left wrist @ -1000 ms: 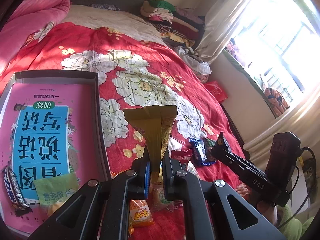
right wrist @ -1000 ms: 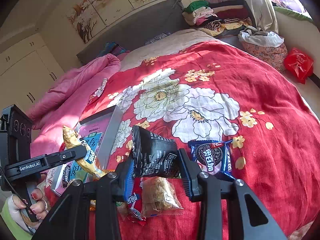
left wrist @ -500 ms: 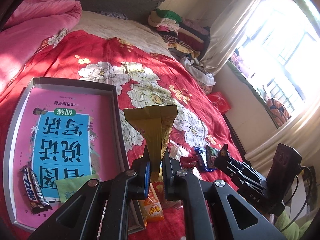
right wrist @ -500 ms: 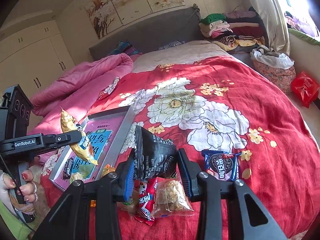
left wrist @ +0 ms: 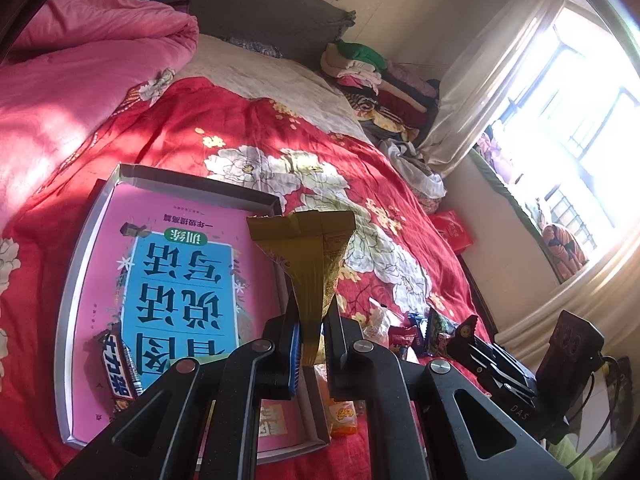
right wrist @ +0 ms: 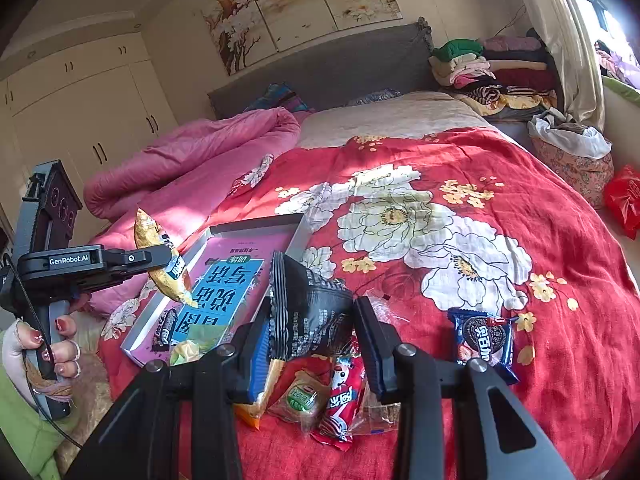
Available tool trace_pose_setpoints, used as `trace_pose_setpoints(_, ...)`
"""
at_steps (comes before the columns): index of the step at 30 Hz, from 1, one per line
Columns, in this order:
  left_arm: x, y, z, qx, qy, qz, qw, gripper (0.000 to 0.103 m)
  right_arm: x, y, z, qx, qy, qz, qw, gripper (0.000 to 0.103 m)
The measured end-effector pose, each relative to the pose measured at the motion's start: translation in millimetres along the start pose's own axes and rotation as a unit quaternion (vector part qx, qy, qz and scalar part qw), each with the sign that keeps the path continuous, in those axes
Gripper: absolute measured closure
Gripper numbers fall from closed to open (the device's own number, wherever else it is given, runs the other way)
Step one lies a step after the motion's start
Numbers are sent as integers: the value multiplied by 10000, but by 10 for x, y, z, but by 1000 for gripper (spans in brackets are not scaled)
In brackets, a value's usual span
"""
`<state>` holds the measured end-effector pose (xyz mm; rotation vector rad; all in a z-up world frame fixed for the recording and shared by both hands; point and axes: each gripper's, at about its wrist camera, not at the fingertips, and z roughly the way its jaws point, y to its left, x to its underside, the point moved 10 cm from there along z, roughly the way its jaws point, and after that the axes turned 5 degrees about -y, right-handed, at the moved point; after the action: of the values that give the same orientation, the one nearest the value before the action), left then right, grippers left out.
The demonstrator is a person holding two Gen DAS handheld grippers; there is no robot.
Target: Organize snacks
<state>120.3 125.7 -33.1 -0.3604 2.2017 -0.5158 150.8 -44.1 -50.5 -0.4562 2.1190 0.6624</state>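
Observation:
My left gripper (left wrist: 310, 340) is shut on a gold snack packet (left wrist: 308, 256) and holds it above the right edge of the grey box (left wrist: 80, 240) lined with a pink and blue book. The box holds a chocolate bar (left wrist: 120, 372). The gold packet (right wrist: 160, 264) also shows in the right wrist view, above the box (right wrist: 256, 226). My right gripper (right wrist: 312, 332) is shut on a black snack packet (right wrist: 308, 308), lifted over loose snacks: an Oreo pack (right wrist: 486, 336), a red packet (right wrist: 344, 396) and a green-label cake (right wrist: 300, 394).
The red flowered bedspread (right wrist: 480, 184) covers the bed. A pink quilt (right wrist: 192, 152) lies at the left. Folded clothes (right wrist: 492, 68) are stacked by the headboard. A red bag (right wrist: 624, 200) lies beside the bed, on the window side.
Both grippers have risen and pulled back with their packets. The gold packet now hangs over the box's right edge, and more of the box is in view.

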Motion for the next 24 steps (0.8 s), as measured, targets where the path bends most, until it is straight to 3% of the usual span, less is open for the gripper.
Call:
trace_pose_setpoints(15,-25,597,-451,-465,-227,-390,9979,94,96,663,154,-618,203,-353,9973,64)
trace_pose_setpoints(24,81,793,-581,-685,-141,-398,9968,94,260,1135,291,-1035,436,-624,9917,64)
